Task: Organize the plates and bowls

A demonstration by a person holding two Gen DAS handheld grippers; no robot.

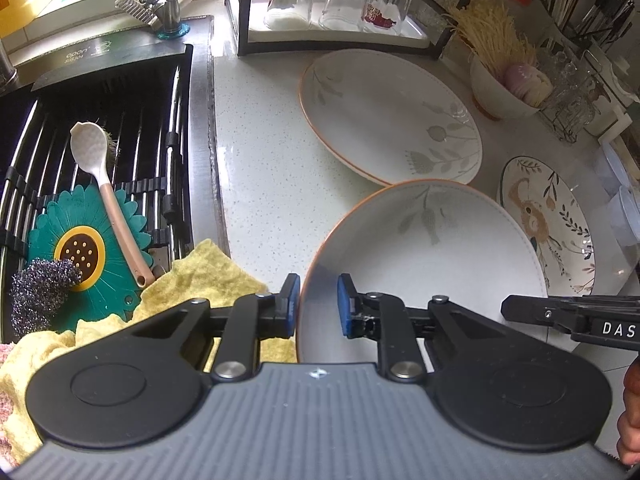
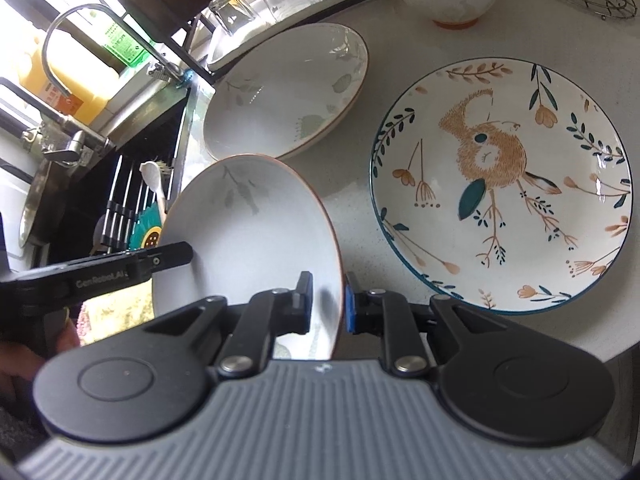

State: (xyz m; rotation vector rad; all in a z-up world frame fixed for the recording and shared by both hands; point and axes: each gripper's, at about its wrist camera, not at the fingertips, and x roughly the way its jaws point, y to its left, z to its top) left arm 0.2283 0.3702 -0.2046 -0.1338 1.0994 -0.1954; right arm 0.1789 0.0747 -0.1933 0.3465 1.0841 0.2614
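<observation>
Both claws hold one leaf-pattern plate (image 1: 432, 256) by opposite rim edges, which keeps it level and clear of the bench (image 1: 260, 152) for carrying. The left claw (image 1: 318, 306) straddles the rim at 9 o'clock; its inner pad appears slightly off the surface, so contact is probable, not certain. The right claw (image 2: 328, 302) is clamped on the rim at 3 o'clock.

Count: three plates, namely the held plate, a matching plate (image 1: 390, 116) at 12 o'clock and a squirrel plate (image 2: 504, 184) at 2 o'clock. One bowl (image 1: 500, 92), filled. Three upturned glasses (image 1: 340, 0).

White orange-rimmed plate (image 1: 432, 256), grey leaves; teal-rimmed plate (image 2: 504, 184), bird pattern.
</observation>
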